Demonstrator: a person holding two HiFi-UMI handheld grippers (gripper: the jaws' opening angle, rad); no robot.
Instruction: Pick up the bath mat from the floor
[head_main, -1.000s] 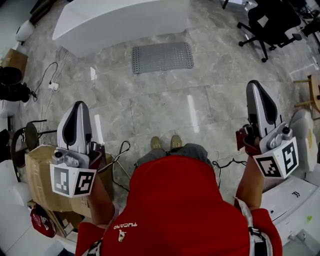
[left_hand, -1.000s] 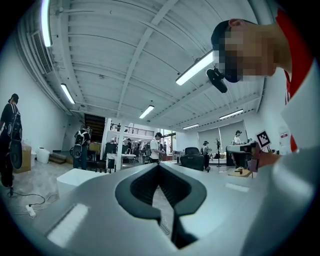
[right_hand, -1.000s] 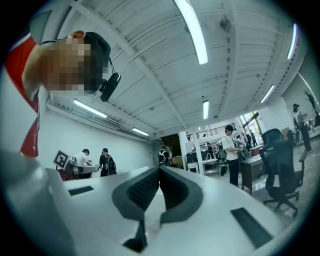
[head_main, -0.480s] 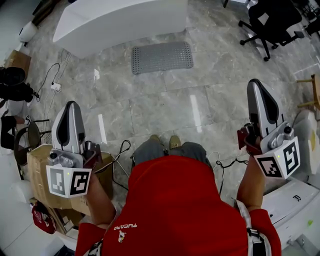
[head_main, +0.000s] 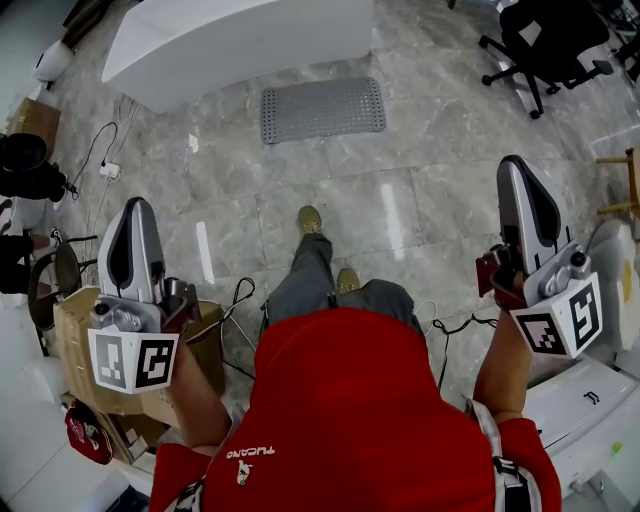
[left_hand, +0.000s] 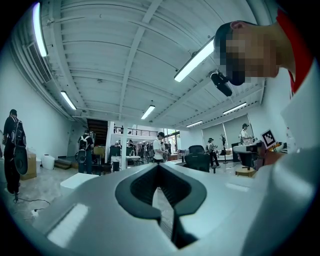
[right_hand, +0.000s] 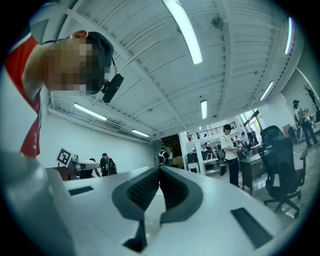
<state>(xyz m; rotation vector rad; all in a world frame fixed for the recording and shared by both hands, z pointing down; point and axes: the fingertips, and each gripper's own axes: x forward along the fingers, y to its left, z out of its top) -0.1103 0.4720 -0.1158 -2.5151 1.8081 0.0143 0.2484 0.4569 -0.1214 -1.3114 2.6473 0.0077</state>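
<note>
A grey dotted bath mat (head_main: 322, 109) lies flat on the marble floor ahead of me, just in front of a white counter (head_main: 240, 40). My left gripper (head_main: 130, 215) is held up at my left side, shut and empty, far short of the mat. My right gripper (head_main: 519, 172) is raised at my right side, also shut with nothing in it. Both gripper views point upward at the ceiling and across the hall; the left gripper (left_hand: 158, 167) and right gripper (right_hand: 160, 172) show their jaws meeting at the tips. The mat is in neither gripper view.
A cardboard box (head_main: 75, 345) and cables (head_main: 105, 170) sit at my left. A black office chair (head_main: 545, 45) stands at the far right, a wooden stool (head_main: 625, 185) and white unit (head_main: 585, 400) at my right. Several people stand in the hall behind.
The person has stepped forward: one foot now reaches out toward the mat. The left gripper has drifted slightly left and down. The mat has not moved.
</note>
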